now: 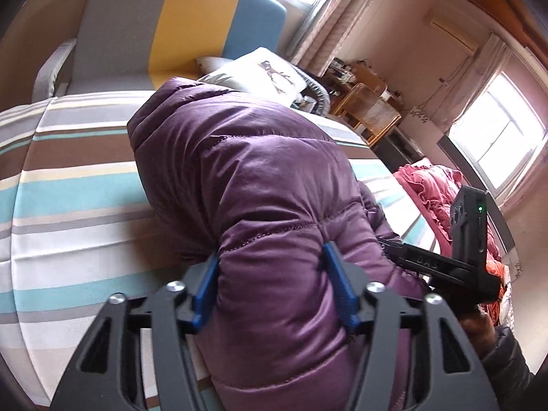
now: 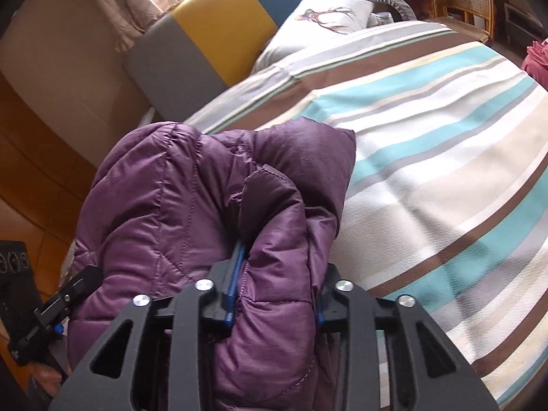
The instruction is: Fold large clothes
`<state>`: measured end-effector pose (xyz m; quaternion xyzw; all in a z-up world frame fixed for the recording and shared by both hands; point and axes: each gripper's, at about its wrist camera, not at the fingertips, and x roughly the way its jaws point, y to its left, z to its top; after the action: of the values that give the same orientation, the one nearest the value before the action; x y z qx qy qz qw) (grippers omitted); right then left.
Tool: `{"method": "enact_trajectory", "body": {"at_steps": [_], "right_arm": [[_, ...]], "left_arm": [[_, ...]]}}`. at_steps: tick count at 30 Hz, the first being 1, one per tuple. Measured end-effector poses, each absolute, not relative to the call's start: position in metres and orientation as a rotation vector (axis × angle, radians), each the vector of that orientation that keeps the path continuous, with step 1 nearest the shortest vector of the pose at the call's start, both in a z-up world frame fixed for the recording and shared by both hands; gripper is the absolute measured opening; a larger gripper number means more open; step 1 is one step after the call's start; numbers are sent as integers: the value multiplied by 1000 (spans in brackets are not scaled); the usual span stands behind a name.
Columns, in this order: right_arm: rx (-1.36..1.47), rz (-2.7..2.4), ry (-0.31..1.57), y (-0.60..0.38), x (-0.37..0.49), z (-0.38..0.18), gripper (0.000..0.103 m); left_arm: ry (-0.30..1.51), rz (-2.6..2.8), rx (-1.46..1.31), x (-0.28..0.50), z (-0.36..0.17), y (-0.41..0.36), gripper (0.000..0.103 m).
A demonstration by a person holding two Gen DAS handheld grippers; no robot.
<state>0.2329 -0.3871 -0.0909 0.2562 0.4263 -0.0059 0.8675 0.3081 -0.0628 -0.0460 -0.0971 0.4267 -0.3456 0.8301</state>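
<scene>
A purple quilted puffer jacket (image 1: 239, 171) lies bunched on the striped bed (image 1: 68, 188). In the left wrist view my left gripper (image 1: 272, 274) has its blue pads pressed into a thick fold of the jacket, one on each side. The right gripper (image 1: 445, 263) shows at the jacket's far right side, held by a hand. In the right wrist view my right gripper (image 2: 277, 281) is shut on a narrower puffed fold of the jacket (image 2: 164, 205), near the edge of the bed (image 2: 445, 137). The left gripper (image 2: 51, 301) shows at the lower left.
A grey, yellow and blue headboard (image 1: 191, 24) and a white pillow (image 1: 260, 72) stand at the bed's head. A red ruffled garment pile (image 1: 431, 185) lies on the far side. A wicker chair (image 1: 373, 109) and a bright window (image 1: 500, 144) are beyond.
</scene>
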Motion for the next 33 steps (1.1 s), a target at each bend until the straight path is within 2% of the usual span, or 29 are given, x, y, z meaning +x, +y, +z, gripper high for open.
{"method": "enact_trajectory", "body": {"at_steps": [2, 7, 15, 24, 28, 33], "right_arm": [[536, 9, 868, -384, 230, -85, 22], [541, 80, 836, -360, 228, -68, 19], [495, 279, 833, -254, 263, -52, 19], [337, 477, 873, -106, 309, -45, 19], [286, 486, 889, -71, 319, -52, 19], [208, 436, 906, -66, 337, -66, 23]], "left_arm": [[893, -741, -217, 304, -40, -58, 44], [836, -747, -235, 285, -18, -29, 39], [748, -567, -257, 258, 10, 74, 39], [747, -294, -302, 249, 5, 200, 40], [795, -179, -339, 258, -17, 232, 43], [832, -73, -320, 274, -39, 223, 60]]}}
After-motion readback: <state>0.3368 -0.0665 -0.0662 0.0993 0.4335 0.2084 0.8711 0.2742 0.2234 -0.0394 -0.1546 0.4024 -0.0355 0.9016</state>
